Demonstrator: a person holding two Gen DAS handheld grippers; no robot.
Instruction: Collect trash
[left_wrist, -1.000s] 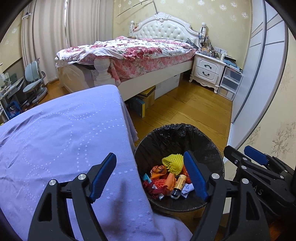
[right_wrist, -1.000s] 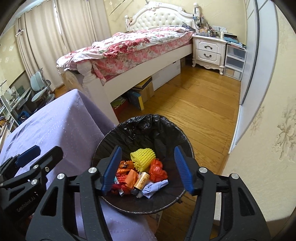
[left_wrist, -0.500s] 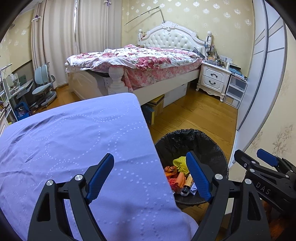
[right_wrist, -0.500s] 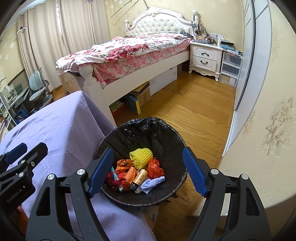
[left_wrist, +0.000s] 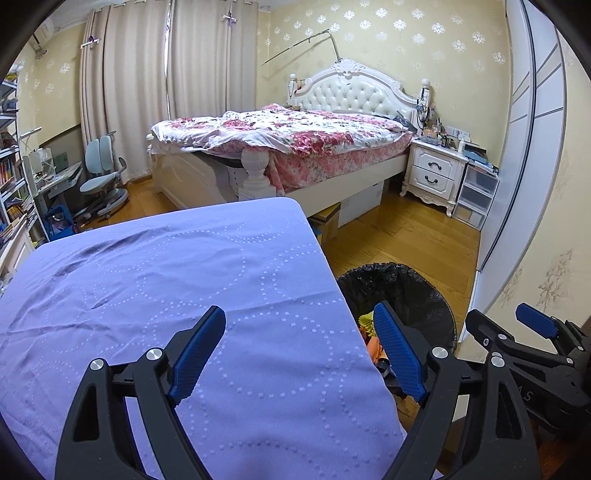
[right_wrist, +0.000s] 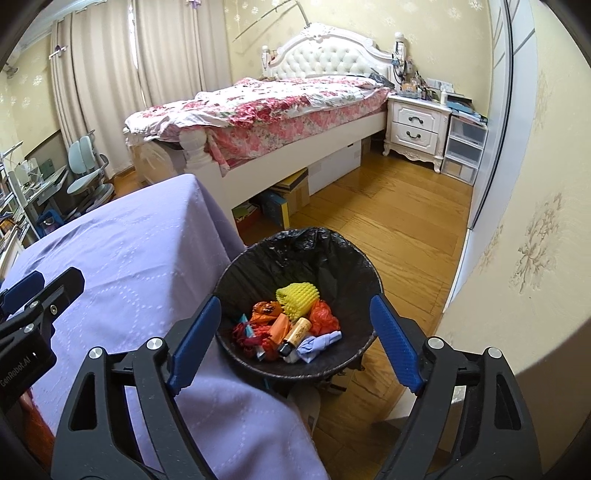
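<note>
- Left wrist view: the left hand-held gripper (left_wrist: 299, 350) hangs spread and empty over the purple-clothed surface (left_wrist: 155, 280). A second ago it looked down into the bin; now it has pulled up and swung toward the cloth, so most of the bin lies behind its right finger.
- Right hand-held gripper (right_wrist: 295, 343) is also spread wide, holding nothing. It has risen a little and sits higher above the trash bin (right_wrist: 295, 254) than a second ago.
- Between and just ahead of the right fingers, the collected trash lies in the black liner: yellow foam net (right_wrist: 297, 297), orange wrappers (right_wrist: 323, 317), small brown bottle (right_wrist: 295, 332) and a crumpled pale tissue (right_wrist: 316, 341).
- Both tools backing away empty, with no litter showing on the cloth, suggests the collecting is finished or very nearly so.
- Edges: the surface's corner drops off ahead of the left tool, and its side edge nearly touches the bin rim.
- Open room: bare wooden floor (right_wrist: 388, 221) stretches beyond the bin toward the bed (left_wrist: 295, 136); the wall (right_wrist: 535, 229) stands close on the right.
</note>
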